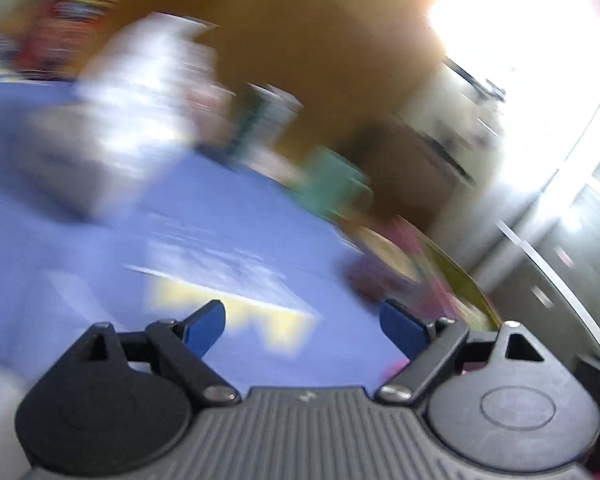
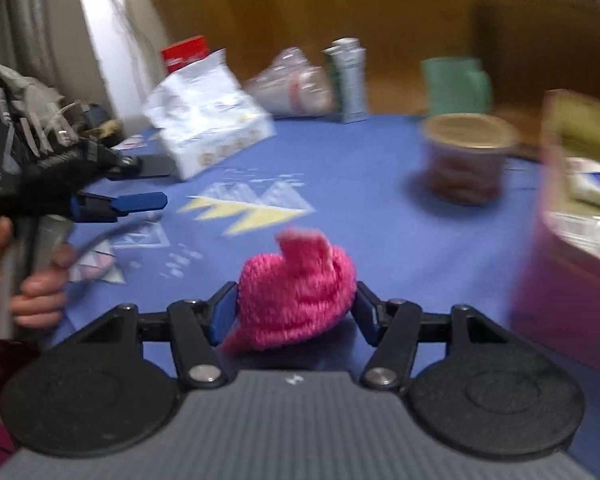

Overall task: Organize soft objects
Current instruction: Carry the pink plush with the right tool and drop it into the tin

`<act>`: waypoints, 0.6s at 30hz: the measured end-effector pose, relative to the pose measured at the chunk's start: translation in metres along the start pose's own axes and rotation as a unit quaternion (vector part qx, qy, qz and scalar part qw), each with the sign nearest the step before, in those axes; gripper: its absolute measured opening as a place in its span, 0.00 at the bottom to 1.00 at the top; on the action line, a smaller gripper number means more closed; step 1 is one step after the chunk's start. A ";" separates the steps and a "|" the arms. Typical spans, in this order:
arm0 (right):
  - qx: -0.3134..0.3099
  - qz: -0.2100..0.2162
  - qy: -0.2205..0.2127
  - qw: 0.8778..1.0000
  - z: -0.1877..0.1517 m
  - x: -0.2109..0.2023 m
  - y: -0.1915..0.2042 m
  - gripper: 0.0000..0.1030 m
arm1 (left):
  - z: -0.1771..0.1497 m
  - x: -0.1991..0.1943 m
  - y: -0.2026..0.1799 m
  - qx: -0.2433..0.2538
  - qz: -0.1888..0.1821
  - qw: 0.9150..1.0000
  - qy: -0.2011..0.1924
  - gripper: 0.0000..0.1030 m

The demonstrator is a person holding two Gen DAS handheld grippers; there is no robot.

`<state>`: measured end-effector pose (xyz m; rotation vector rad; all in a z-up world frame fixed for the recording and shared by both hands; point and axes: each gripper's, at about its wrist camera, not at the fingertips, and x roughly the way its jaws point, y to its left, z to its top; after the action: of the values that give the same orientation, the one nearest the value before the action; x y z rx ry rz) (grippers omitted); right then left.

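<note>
Pink knitted toy [image 2: 296,296] sits between right tongs [image 2: 296,312], mid-cloth [image 2: 360,184].

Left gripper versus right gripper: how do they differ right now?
The left gripper has nothing between its blue fingers, only the blue cloth beyond; the right gripper has a pink knitted piece filling the gap between its fingers. The left's fingers stand wider apart than the right's. Whether the right's pads press the knit is unclear. Both share black linkages and blue pads.
</note>
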<state>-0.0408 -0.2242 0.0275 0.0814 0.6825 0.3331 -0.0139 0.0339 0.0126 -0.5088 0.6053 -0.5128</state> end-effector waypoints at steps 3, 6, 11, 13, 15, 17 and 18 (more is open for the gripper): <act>0.018 -0.010 -0.025 0.999 -0.009 -0.011 -0.007 0.67 | -0.012 0.023 -0.048 0.066 -0.024 0.997 0.042 0.86; 0.030 -0.005 -0.039 0.999 -0.018 -0.011 -0.010 0.70 | -0.027 0.041 -0.074 0.107 -0.024 0.990 0.088 0.86; 0.042 0.001 -0.045 0.998 -0.033 -0.003 -0.014 0.59 | -0.044 0.067 -0.090 0.107 -0.040 0.981 0.159 0.46; 0.041 -0.002 -0.067 0.997 -0.033 -0.008 -0.012 0.58 | -0.040 0.064 -0.107 0.135 -0.043 0.980 0.140 0.47; 0.025 -0.019 -0.112 0.993 -0.031 -0.025 -0.011 0.58 | -0.029 0.065 -0.133 0.168 -0.063 0.976 0.121 0.47; 0.017 -0.043 -0.161 0.986 -0.028 -0.045 -0.016 0.58 | -0.022 0.073 -0.159 0.198 -0.085 0.970 0.110 0.49; 0.019 -0.058 -0.184 0.981 -0.026 -0.055 -0.020 0.58 | -0.020 0.080 -0.173 0.213 -0.094 0.966 0.108 0.49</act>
<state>-0.0918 -0.2623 0.0366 0.1354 0.3257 0.1858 -0.0215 -0.1494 0.0676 -0.1000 0.6355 -0.8636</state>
